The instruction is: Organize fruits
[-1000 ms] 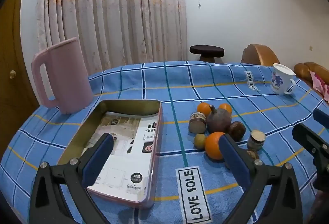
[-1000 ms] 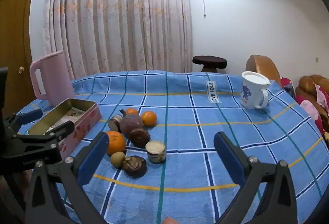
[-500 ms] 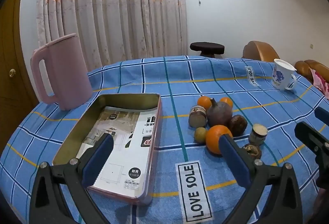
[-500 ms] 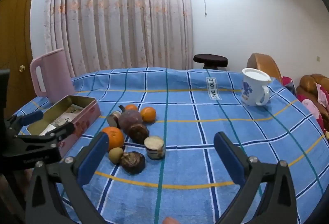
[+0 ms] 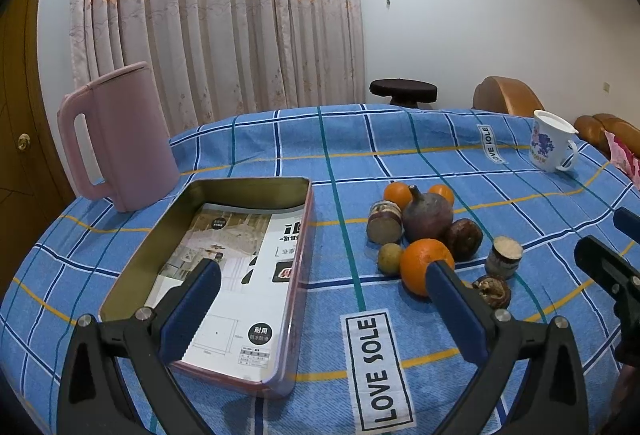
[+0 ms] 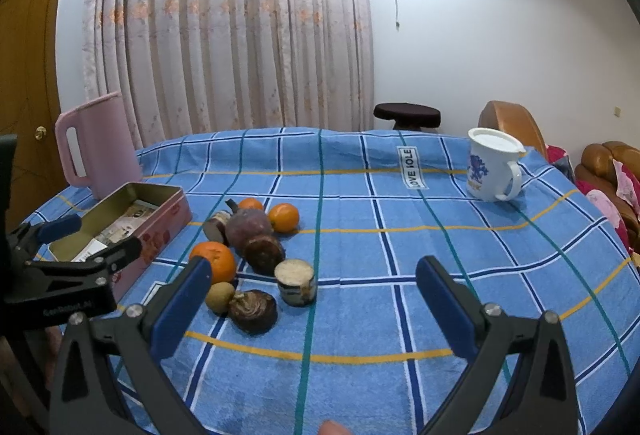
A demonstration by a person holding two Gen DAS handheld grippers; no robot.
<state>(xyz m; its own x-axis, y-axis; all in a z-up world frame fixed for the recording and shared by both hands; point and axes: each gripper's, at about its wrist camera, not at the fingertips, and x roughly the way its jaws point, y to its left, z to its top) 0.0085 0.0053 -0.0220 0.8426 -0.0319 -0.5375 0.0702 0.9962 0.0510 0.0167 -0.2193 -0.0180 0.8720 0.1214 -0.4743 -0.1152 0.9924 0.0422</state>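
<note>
A cluster of fruit lies on the blue checked tablecloth: a large orange [image 5: 424, 265] [image 6: 214, 260], two smaller oranges [image 5: 397, 194] [image 6: 284, 217], a big purple fruit [image 5: 427, 217] [image 6: 248, 227], brown round fruits [image 5: 464, 238] [image 6: 253, 310], a small yellow-green fruit [image 5: 390, 258] [image 6: 220, 297] and cut cylinders [image 5: 503, 257] [image 6: 297, 281]. An open pink tin [image 5: 296, 259] [image 6: 164, 223] with paper inside sits to their left. My left gripper [image 5: 320, 307] is open, empty, near the tin. My right gripper [image 6: 312, 309] is open, empty, just right of the fruit.
A pink jug [image 5: 120, 139] [image 6: 98, 147] stands behind the tin. A white mug [image 5: 550, 143] [image 6: 494, 165] stands at the far right. Curtains, a dark stool [image 6: 406, 115] and brown seats [image 6: 608, 163] are beyond the table.
Both grippers have moved slightly forward and lower toward the table; the fruit and tin look a little nearer. Nothing on the table has moved.
</note>
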